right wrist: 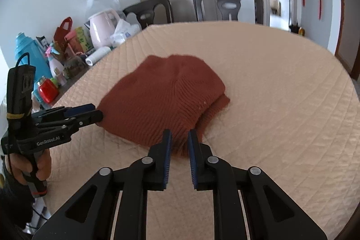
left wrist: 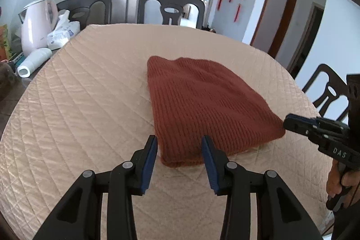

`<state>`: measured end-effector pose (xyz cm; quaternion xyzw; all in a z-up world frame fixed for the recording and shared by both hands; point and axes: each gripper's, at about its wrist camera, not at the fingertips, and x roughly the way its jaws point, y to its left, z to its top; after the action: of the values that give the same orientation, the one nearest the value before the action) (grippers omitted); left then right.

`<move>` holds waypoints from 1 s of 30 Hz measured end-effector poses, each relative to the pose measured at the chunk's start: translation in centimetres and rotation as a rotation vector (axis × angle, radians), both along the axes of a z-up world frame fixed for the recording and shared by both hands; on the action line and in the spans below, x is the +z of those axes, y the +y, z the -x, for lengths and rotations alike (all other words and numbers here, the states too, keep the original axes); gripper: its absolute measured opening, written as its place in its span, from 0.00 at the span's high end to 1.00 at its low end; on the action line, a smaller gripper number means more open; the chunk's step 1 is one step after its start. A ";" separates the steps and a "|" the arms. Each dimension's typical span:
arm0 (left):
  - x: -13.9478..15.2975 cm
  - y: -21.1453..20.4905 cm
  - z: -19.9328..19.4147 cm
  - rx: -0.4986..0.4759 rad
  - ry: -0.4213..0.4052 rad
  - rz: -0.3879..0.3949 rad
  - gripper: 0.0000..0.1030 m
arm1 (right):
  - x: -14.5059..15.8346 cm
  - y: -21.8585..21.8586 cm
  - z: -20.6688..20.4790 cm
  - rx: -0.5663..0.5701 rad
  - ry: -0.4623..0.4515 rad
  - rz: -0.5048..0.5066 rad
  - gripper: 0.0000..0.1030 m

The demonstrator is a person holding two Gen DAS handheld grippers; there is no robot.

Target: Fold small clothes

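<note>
1. The rust knit garment point(left wrist: 202, 105) lies flat on the quilted surface point(left wrist: 90, 105), already doubled over, with a second layer peeking out along one edge. That looks like a fold partly made, so my read is the task is well along.

2. It sits just ahead of both sets of jaws, with its near hem right at their tips. Each tool has come in at its own near corner, which makes sense for lifting the hem evenly.

3. Left gripper point(left wrist: 179, 138): the jaws stand moderately apart, straddling the near corner of the knit. The blue pads are not pressing on the cloth, so nothing is held here.

4. Right gripper point(right wrist: 179, 133): the jaws are narrow, with only a slim gap between them. The knit's near edge fills that gap at the tips. Whether the pads actually pinch the fabric I cannot tell; the wool hides the contact.

5. Seen from the left camera, the right tool's tips meet the garment's far corner, and a hand point(left wrist: 337, 181) grips its handle.

6. Off beyond the left jaws, a pink kettle point(left wrist: 37, 24) and clutter stay well apart from the work.
</note>
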<state>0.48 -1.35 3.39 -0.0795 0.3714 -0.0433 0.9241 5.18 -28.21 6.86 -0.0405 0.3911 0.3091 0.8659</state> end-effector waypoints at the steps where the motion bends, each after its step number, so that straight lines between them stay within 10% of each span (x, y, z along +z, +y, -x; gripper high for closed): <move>1: -0.3 0.1 -0.2 0.001 0.006 -0.001 0.59 | -0.2 0.0 -0.1 -0.004 0.005 0.005 0.86; 30: -2.6 -0.3 2.0 0.019 0.102 -0.153 0.58 | -3.7 0.2 2.3 -0.018 0.029 0.217 0.80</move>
<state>-1.56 -1.69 0.80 -0.0141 0.4192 -0.0020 0.9078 2.91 -27.97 3.14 -0.1259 0.4350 0.2576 0.8535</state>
